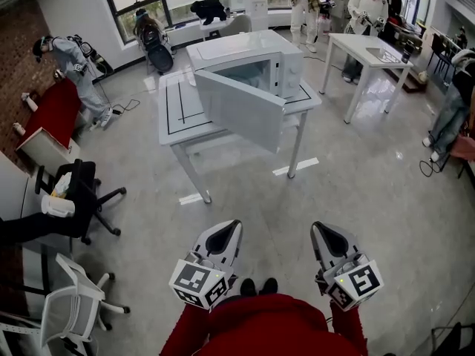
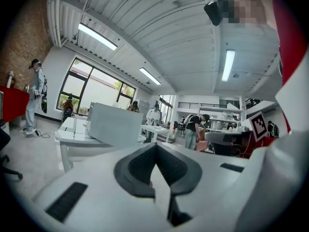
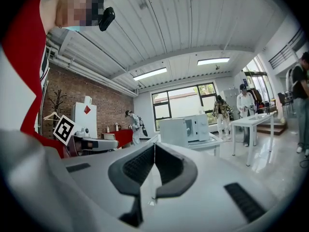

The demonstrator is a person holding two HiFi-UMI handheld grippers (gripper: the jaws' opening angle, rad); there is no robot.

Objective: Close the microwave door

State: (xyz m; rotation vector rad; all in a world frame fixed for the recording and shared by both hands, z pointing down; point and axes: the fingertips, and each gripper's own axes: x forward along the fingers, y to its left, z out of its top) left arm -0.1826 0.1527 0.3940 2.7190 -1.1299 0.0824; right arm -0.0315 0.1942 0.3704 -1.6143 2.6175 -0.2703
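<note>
The white microwave (image 1: 256, 58) stands on a white table (image 1: 178, 117) some way ahead of me. Its door (image 1: 239, 110) hangs wide open, swung out toward me over the table's front edge. My left gripper (image 1: 231, 227) and right gripper (image 1: 320, 228) are held side by side low in the head view, well short of the table, both pointing at it. In the left gripper view the left gripper (image 2: 155, 145) has its jaws together on nothing, with the open door (image 2: 113, 124) beyond. The right gripper (image 3: 154, 145) is likewise shut and empty, the microwave (image 3: 186, 129) far ahead.
A black office chair (image 1: 85, 195) and a white one (image 1: 70, 302) stand at the left. A second white table (image 1: 371, 50) is at the back right. Several people stand along the far wall and at the left, beside a red cabinet (image 1: 52, 113). White tape strips (image 1: 295, 167) mark the floor.
</note>
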